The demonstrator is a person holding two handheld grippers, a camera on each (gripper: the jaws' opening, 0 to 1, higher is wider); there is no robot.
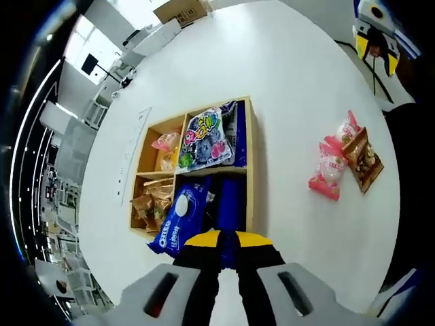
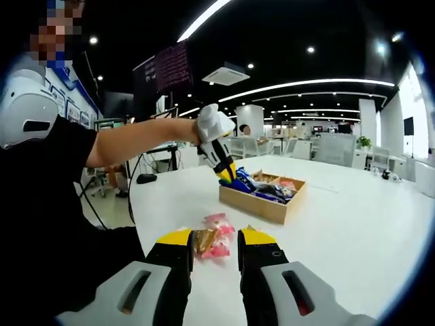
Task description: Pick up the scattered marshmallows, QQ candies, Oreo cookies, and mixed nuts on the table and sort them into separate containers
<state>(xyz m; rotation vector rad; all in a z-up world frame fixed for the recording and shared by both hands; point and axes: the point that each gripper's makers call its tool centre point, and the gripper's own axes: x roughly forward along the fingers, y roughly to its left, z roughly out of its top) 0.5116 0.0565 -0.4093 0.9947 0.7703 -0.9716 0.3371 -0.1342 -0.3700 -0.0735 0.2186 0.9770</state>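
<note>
**Left gripper over the box, right gripper facing loose packets**

In the left gripper view, your left gripper [image 1: 228,239] hangs over the wooden box [image 1: 251,163] on the white table [image 1: 292,81]. Its yellow tips are pressed together, and I cannot tell if anything is between them. Under the tips are a blue Oreo packet [image 1: 178,219] and another dark blue packet [image 1: 230,204]. The box has four compartments: a purple candy bag [image 1: 204,139] lies across the top ones, an orange-pink packet [image 1: 166,151] is in the top left, and brown nut packets [image 1: 152,202] are in the bottom left. Well apart on the table lie pink marshmallow packets [image 1: 330,166] and a brown nut packet [image 1: 363,159], touching each other.

In the right gripper view, your right gripper [image 2: 215,239] is spread apart and holds nothing. Between its tips you see the pink and brown packets [image 2: 213,243] on the table. Further away, your left gripper [image 2: 224,168] reaches into the wooden box [image 2: 262,200].
</note>
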